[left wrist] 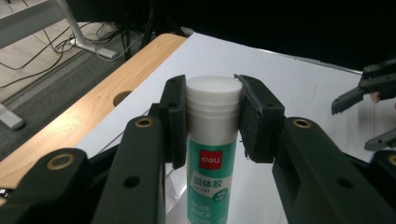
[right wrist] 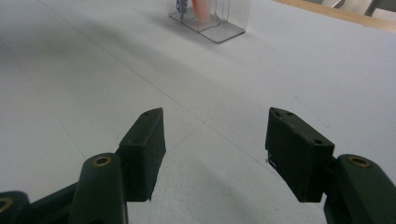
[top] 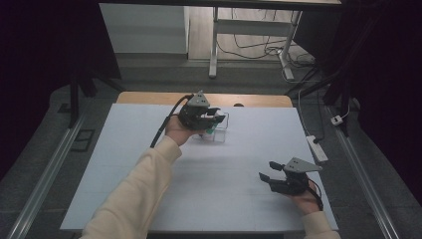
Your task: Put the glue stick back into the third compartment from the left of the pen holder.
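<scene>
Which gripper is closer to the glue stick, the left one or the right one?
Left. The left gripper clamps the glue stick at its cap; the right gripper hovers open, far off.

Glue stick (left wrist: 212, 154) is running off the bottom edge of the left gripper view, so its base and lower label text are cut off. In the high view the left gripper (top: 211, 115) is covering most of it, leaving a green sliver too small to read. Clear box (right wrist: 212, 16) is getting cropped by the top edge of the right gripper view; the orange and blue items inside are blurred and can't be identified. Right forearm is leaving the high view at the bottom edge.
</scene>
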The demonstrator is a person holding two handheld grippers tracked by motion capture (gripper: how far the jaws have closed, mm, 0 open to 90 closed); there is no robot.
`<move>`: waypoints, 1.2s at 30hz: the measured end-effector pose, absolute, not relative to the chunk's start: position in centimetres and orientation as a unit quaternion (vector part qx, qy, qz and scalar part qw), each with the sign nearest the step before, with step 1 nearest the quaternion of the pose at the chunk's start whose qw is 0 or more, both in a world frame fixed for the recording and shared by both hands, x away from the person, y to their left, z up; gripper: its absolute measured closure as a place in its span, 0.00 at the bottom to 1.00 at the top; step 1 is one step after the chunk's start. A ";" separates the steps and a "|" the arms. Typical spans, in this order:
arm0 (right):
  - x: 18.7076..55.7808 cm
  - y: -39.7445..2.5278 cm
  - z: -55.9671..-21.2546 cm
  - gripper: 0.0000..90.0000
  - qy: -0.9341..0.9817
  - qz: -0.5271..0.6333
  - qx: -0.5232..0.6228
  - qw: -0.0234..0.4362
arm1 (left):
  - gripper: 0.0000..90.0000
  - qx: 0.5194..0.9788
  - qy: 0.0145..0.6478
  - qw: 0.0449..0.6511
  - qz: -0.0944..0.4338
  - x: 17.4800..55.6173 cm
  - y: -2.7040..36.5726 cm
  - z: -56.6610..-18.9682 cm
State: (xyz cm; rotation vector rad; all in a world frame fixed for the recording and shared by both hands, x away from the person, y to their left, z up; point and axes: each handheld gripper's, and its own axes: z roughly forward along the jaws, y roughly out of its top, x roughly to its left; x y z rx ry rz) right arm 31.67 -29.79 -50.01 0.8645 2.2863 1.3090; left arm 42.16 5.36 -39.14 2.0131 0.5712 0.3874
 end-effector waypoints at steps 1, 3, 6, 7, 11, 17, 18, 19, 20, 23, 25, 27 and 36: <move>31.7 -29.8 -50.0 0.42 0.811 0.464 0.307 0.183 | 0.72 0.827 0.235 0.485 0.160 42.3 5.1 -39.1; 31.7 -29.8 -50.0 0.42 0.809 0.466 0.308 0.183 | 0.72 0.827 0.237 0.485 0.159 42.5 4.8 -39.0; 31.6 -29.9 -50.0 0.42 0.809 0.466 0.308 0.183 | 0.72 0.824 0.242 0.486 0.160 43.0 4.3 -39.1; 31.6 -29.9 -50.0 0.42 0.809 0.466 0.308 0.183 | 0.72 0.823 0.245 0.486 0.164 43.2 4.2 -39.1; 31.6 -29.9 -50.1 0.42 0.810 0.465 0.308 0.182 | 0.72 0.820 0.255 0.485 0.166 44.2 3.6 -39.3; 31.6 -29.9 -50.1 0.42 0.809 0.466 0.309 0.184 | 0.72 0.816 0.261 0.487 0.169 45.6 3.0 -39.7; 31.6 -29.9 -50.1 0.42 0.808 0.466 0.310 0.183 | 0.72 0.815 0.264 0.488 0.166 45.8 2.9 -39.8; 31.6 -29.9 -50.0 0.42 0.809 0.463 0.311 0.184 | 0.72 0.816 0.265 0.487 0.165 46.1 2.8 -39.9; 31.6 -30.0 -50.0 0.42 0.809 0.463 0.312 0.184 | 0.72 0.816 0.267 0.485 0.165 46.3 2.6 -40.0; 31.6 -30.0 -50.1 0.42 0.810 0.462 0.311 0.184 | 0.72 0.816 0.268 0.485 0.164 46.8 2.4 -40.4; 31.6 -30.0 -50.1 0.42 0.809 0.463 0.311 0.186 | 0.72 0.818 0.269 0.482 0.164 47.2 2.2 -40.5; 31.6 -30.0 -50.1 0.42 0.811 0.462 0.310 0.184 | 0.72 0.818 0.271 0.482 0.162 47.6 2.0 -40.6; 31.6 -29.9 -50.3 0.42 0.813 0.458 0.309 0.181 | 0.71 0.817 0.277 0.480 0.160 48.7 1.7 -41.5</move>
